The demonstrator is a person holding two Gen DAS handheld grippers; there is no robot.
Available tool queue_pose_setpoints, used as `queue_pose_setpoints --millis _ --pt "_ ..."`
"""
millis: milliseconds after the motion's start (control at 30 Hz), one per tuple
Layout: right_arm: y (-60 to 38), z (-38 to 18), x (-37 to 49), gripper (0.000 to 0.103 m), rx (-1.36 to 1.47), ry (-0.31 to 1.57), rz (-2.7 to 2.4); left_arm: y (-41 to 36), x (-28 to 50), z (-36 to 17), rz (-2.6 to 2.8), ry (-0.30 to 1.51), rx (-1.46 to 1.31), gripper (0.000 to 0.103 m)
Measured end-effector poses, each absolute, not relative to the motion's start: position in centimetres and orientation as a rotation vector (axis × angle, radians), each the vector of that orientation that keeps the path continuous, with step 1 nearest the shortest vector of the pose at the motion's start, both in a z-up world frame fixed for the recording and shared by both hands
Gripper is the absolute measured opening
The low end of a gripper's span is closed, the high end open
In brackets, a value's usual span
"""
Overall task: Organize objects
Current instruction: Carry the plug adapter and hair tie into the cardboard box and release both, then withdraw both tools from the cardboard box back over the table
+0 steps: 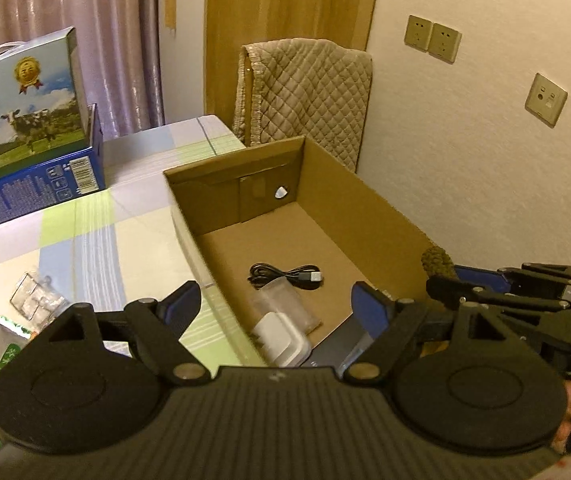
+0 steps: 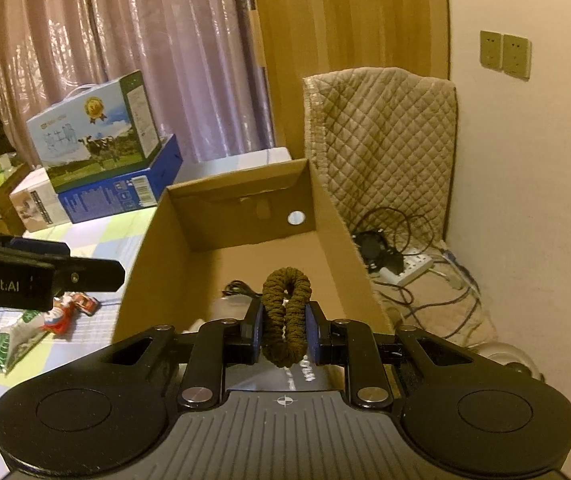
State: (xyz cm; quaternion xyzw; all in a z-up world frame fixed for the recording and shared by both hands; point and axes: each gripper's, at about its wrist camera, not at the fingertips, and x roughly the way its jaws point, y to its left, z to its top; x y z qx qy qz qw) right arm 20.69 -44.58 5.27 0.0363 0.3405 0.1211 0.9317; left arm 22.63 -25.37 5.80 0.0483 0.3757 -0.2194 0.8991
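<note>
An open cardboard box (image 1: 365,208) (image 2: 145,248) stands on the checked tablecloth (image 1: 97,240). Inside lie a coiled black USB cable (image 1: 285,276), a white charger (image 1: 285,340) and a clear pouch (image 1: 285,300). My right gripper (image 2: 284,330) is shut on a dark olive scrunchie (image 2: 287,312) and holds it above the near end of the box; the scrunchie's top also shows in the left wrist view (image 1: 437,260). My left gripper (image 1: 275,304) is open and empty, over the box's near left wall.
Stacked milk cartons (image 1: 25,120) (image 2: 97,140) stand at the table's far left. Snack packets (image 1: 5,344) (image 2: 25,332) and a clear plastic case (image 1: 37,300) lie on the table left of the box. A quilted chair (image 2: 381,140) and a power strip with cables (image 2: 405,268) sit to the right.
</note>
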Motion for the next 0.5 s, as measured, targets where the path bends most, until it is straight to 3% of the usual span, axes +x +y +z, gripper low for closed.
queue_pose_setpoints --millis 133,167,200,233,500 --pt "-44.4 5.2 21.2 0.021 0.127 0.691 0.278 -24.2 22.4 5.7 -0.435 0.778 0.088 0.081" --pt "-44.4 5.2 21.3 0.043 0.149 0.689 0.289 -24.0 22.4 5.7 -0.429 0.779 0.087 0.081" --pt "-44.5 5.3 21.4 0.059 0.165 0.679 0.294 -23.7 22.3 5.6 -0.426 0.781 0.085 0.081" --pt "-44.5 5.4 21.3 0.066 0.170 0.663 0.296 -23.5 22.3 5.6 -0.423 0.782 0.082 0.081" --pt "-44.8 5.9 20.6 0.069 0.163 0.643 0.256 -21.3 21.9 4.8 -0.387 0.796 0.061 0.081"
